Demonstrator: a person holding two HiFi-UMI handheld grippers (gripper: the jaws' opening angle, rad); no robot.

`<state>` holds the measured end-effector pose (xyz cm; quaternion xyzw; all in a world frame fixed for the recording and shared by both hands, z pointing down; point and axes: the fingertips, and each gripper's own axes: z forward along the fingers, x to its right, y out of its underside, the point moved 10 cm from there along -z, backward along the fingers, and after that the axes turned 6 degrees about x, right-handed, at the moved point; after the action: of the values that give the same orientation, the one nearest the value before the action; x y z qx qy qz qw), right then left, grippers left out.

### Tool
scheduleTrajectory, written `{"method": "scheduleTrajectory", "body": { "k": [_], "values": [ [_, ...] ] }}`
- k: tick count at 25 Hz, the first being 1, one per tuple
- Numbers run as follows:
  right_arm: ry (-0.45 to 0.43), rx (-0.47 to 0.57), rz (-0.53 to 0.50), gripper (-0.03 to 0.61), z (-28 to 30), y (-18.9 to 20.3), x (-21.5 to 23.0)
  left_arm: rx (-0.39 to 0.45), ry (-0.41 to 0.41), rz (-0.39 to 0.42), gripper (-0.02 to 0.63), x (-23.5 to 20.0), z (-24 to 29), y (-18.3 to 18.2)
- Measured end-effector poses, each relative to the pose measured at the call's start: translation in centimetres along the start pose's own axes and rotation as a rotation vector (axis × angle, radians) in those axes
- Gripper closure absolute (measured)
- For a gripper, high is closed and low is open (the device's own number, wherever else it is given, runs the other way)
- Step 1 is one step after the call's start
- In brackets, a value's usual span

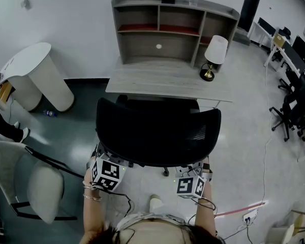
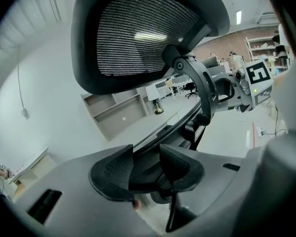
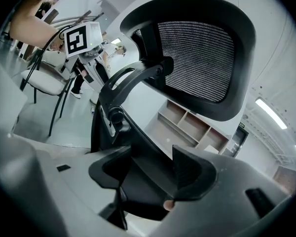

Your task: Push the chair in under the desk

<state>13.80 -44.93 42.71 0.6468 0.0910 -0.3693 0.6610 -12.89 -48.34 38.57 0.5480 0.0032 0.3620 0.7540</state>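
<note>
— At the front edge of the counter (image 1: 162,83), where does the chair (image 1: 157,131) stand?
— Just beside it, black mesh back toward the person.
— And the tongs?
— Left tongs (image 2: 145,157) clamp a black part under the back's left side. Right tongs (image 3: 153,164) clamp the same on the right. Both are parted only by what they hold.

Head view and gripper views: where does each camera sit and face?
Head view: on the person's head, looking down on the chair and desk; forearms and both marker cubes show.
Left gripper view: on the left tongs, low behind the chair, looking up toward the desk; tongs closed on the chair.
Right gripper view: likewise on the right tongs, opposite side.
Shared: both gripper views show the mesh backrest, the desk shelves and the other cube.
</note>
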Motion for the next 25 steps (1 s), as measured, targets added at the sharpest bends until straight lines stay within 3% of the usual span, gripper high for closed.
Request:
{"method": "scheduleTrajectory", "body": {
  "k": [25],
  "values": [
    [0.016, -0.015, 0.006, 0.334, 0.46, -0.36, -0.38, 0.016, -0.001, 0.001, 0.459, -0.6, 0.24, 0.31]
  ]
}}
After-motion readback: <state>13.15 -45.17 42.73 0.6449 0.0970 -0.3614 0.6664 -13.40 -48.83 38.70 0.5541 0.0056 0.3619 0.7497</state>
